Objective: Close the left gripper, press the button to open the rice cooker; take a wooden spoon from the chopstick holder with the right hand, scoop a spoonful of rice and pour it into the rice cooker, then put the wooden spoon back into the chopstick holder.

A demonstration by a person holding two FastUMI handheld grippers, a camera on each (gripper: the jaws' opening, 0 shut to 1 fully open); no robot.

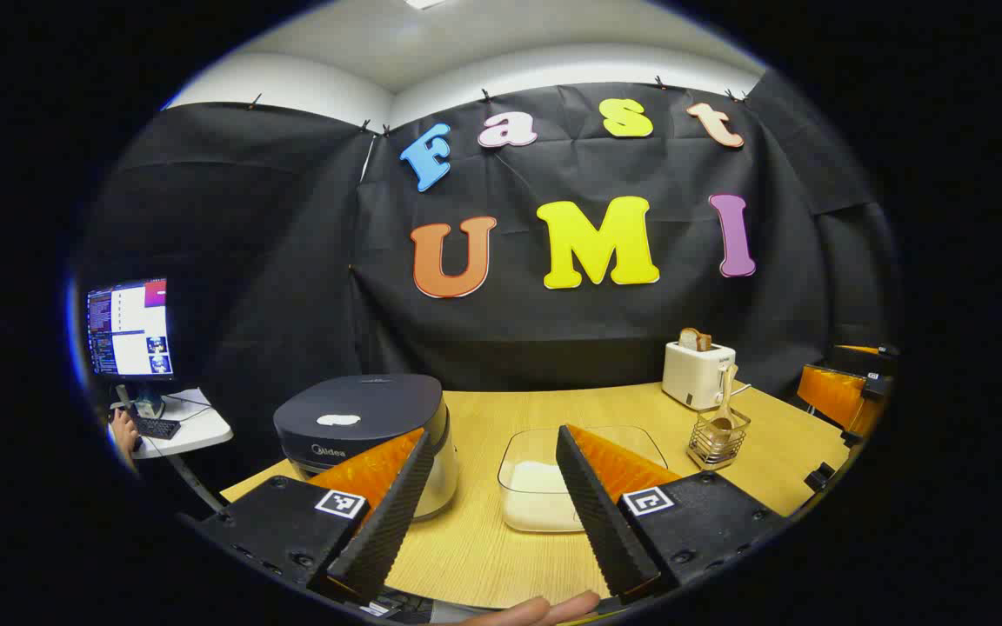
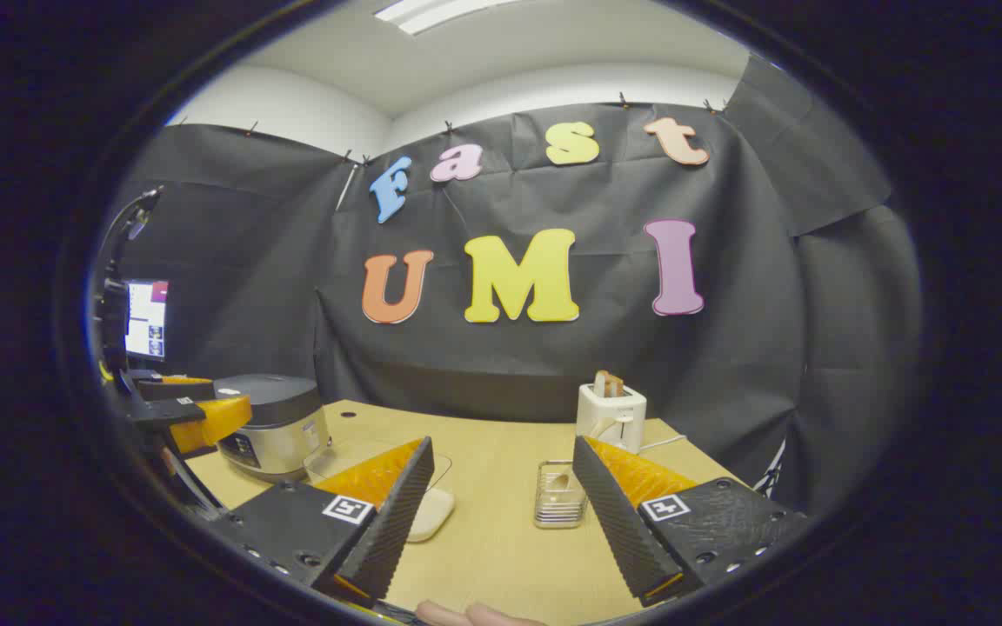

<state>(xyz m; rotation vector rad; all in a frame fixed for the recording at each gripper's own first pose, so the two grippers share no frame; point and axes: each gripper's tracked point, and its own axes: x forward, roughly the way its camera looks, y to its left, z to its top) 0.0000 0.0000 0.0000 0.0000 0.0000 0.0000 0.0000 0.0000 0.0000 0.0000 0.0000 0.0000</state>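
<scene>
**Both tools held wide above the surface, rice cooker lid down**

While the left tool [image 1: 488, 496] hangs over the wooden surface [image 1: 484, 556] with its fingers spread wide and nothing between them, the rice cooker [image 1: 370, 435] sits at about ten o'clock from it, dark lid down, with a pale patch on top. One finger [image 1: 388, 513] overlaps the cooker's right side in the left gripper view; whether it touches cannot be told. At twelve o'clock, just ahead of the fingers, stands a clear square container [image 1: 536, 487] with white rice in the bottom. At two o'clock is the wire chopstick holder [image 1: 717, 439], with the wooden spoon [image 1: 724, 400] upright in it, bowl down. Behind the holder, close by, a white toaster [image 1: 697, 374] carries a slice of bread. Far off at nine o'clock a lit monitor [image 1: 129, 328] stands on a small white side table.

In the right gripper view, the right tool [image 2: 501, 504] is likewise fully parted and empty. The chopstick holder [image 2: 558, 496] lies between its fingers at twelve o'clock, with the toaster [image 2: 610, 413] just beyond it. The clear container [image 2: 423, 513] shows partly behind the finger at eleven o'clock. The rice cooker [image 2: 275, 426] sits at ten o'clock, and the left tool [image 2: 205, 417] shows beside it at the view's edge.
</scene>
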